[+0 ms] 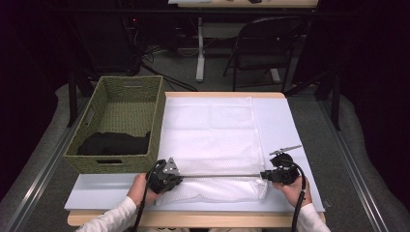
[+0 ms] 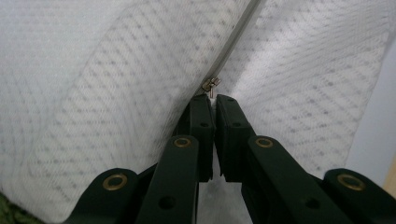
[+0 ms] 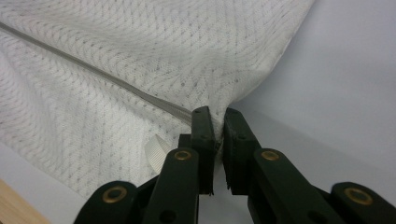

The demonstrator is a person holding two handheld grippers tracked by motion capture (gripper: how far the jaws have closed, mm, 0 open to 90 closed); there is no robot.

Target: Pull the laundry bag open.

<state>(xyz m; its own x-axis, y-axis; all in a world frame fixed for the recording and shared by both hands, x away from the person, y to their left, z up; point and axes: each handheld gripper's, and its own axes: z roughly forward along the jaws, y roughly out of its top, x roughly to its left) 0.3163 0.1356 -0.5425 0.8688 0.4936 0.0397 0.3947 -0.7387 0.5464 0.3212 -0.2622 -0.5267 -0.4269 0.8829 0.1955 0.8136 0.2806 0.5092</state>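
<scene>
A white mesh laundry bag (image 1: pixel 212 140) lies flat on the table, its zipper line (image 1: pixel 222 176) running left to right near the front. My left gripper (image 1: pixel 180 176) is shut on the small metal zipper pull (image 2: pixel 211 85) at the zipper's left part; the pull's tab disappears between the pads. My right gripper (image 1: pixel 263 175) is shut on the bag's right end, where the zipper (image 3: pixel 116 84) stops, and mesh cloth (image 3: pixel 140 56) bunches between its jaws. The zipper is stretched taut between the two grippers.
A green woven basket (image 1: pixel 157 116) with a dark garment (image 1: pixel 115 143) inside stands at the left, close to the bag's left edge. A pale sheet (image 1: pixel 285 121) covers the tabletop. A folding chair (image 1: pixel 268 48) stands beyond the table's far edge.
</scene>
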